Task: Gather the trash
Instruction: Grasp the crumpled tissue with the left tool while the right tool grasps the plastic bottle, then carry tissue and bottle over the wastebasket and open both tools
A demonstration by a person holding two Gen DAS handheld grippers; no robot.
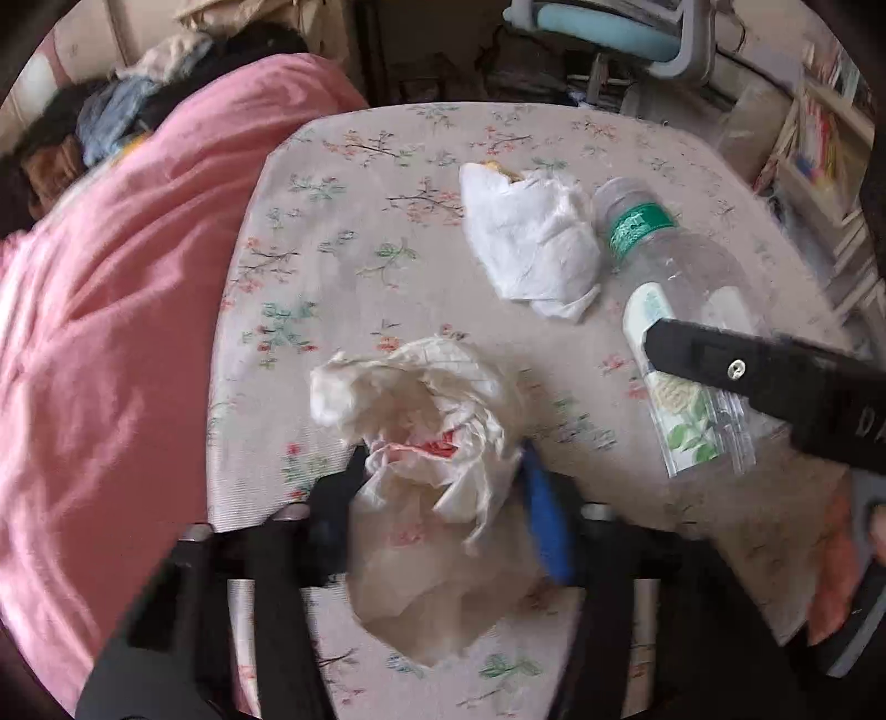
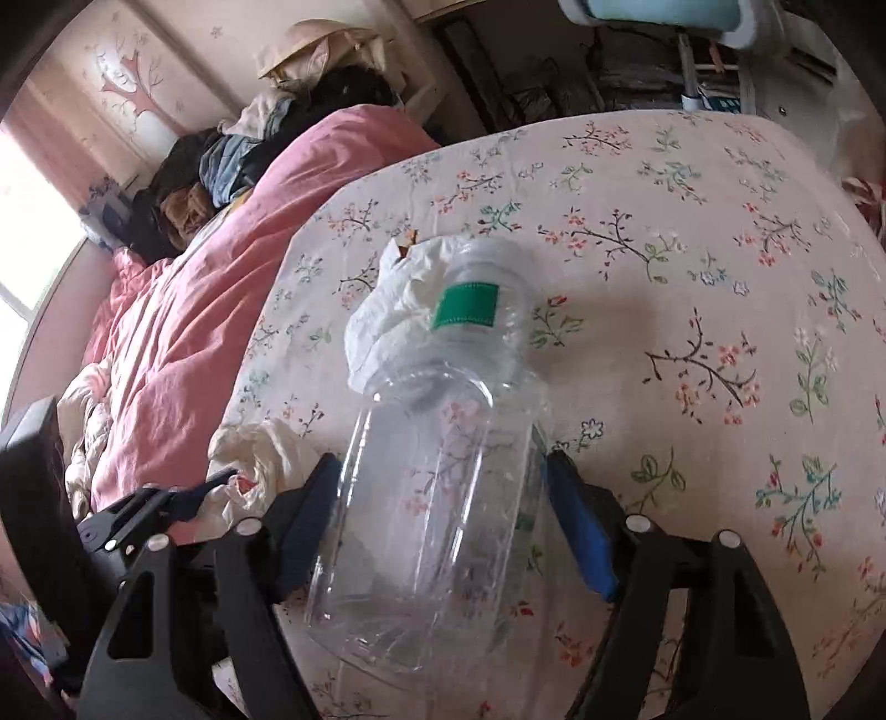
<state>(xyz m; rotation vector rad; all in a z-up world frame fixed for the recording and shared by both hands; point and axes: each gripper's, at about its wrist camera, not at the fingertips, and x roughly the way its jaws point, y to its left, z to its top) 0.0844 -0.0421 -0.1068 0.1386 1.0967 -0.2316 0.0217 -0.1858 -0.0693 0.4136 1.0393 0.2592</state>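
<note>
A crumpled cream paper wrapper with red print lies on the flowered tablecloth. My left gripper is shut on its lower part, a pad against each side. A clear plastic bottle with a green label lies on its side, cap away from me. My right gripper straddles its body, and both blue pads sit against its sides. One right finger crosses the bottle in the left wrist view. A white crumpled bag rests just beyond the bottle's neck.
A pink quilt covers the bed left of the table, with piled clothes behind it. Beyond the far edge stand a chair and a bookshelf. The hand holding the right gripper shows at lower right.
</note>
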